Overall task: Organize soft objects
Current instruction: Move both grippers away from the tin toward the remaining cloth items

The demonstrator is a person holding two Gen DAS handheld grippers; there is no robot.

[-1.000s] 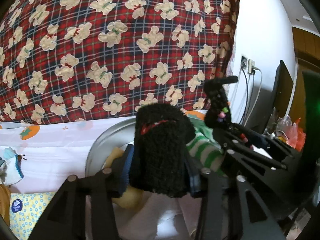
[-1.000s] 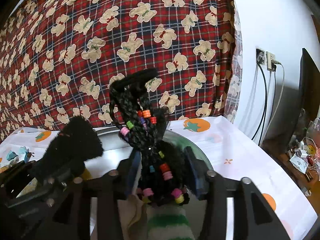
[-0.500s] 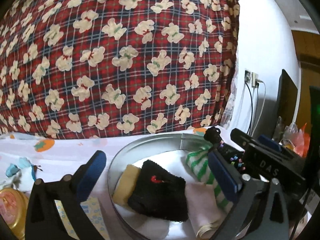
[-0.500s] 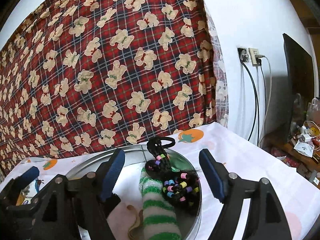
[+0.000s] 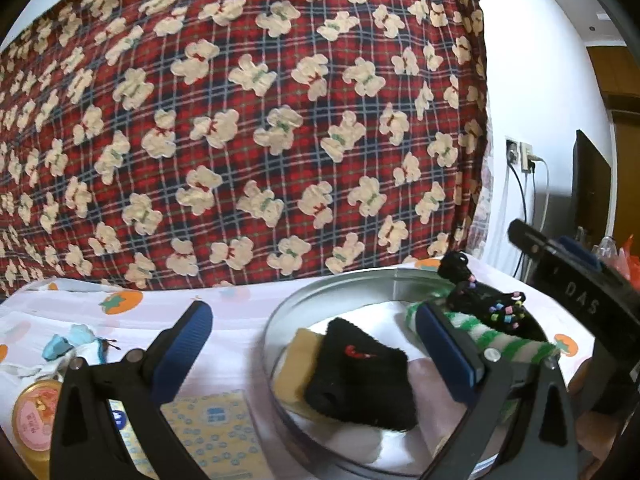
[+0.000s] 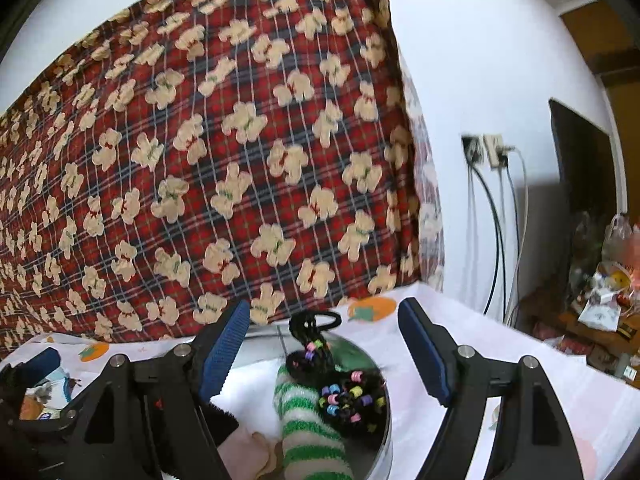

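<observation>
Behind the desk [image 5: 248, 304] hangs plaid cloth [image 5: 240, 120]; my left gripper [image 5: 312, 340] and right gripper [image 6: 324, 348] are released, black sock [image 5: 360, 376] and beaded braid [image 6: 340, 384] in the tin [image 5: 340, 280]; a blue-white item [image 5: 68, 344] remains outside.

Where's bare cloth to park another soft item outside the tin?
Free: tablecloth right of the round tin, and the strip between the tin and plaid blanket. Crowded: left of the tin, by the yellow packet and jar.
</observation>
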